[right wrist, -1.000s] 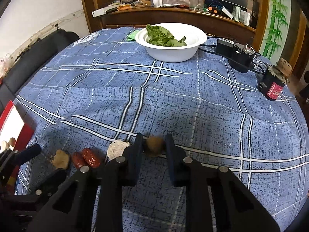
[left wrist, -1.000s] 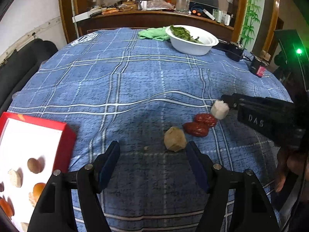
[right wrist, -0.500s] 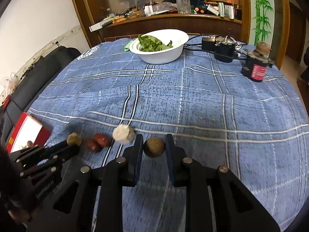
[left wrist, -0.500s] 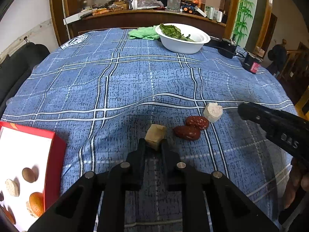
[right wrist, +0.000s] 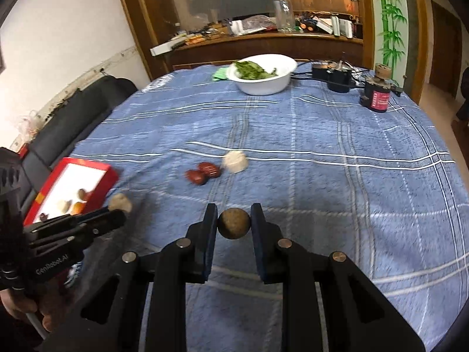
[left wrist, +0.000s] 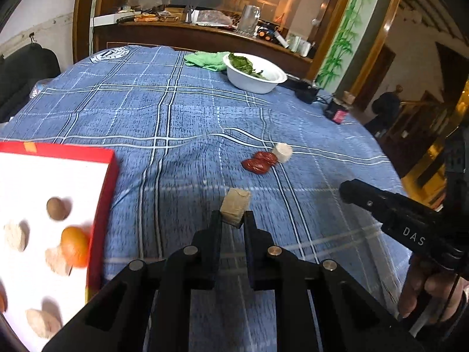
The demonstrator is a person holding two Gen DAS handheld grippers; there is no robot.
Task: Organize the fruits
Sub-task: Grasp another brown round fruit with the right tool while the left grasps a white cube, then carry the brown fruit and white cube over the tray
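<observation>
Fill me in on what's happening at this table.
A person is sorting fruit pieces with a claw in each hand. The left claw is shut on a tan chunk; the right claw grips a brown ball. Two red dates and a pale piece lie on the blue cloth. The red box already holds several pieces.

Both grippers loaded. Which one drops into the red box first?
Left, probably. The left gripper holds the tan chunk right beside the red box; the right gripper, with the brown ball, is farther away.
</observation>
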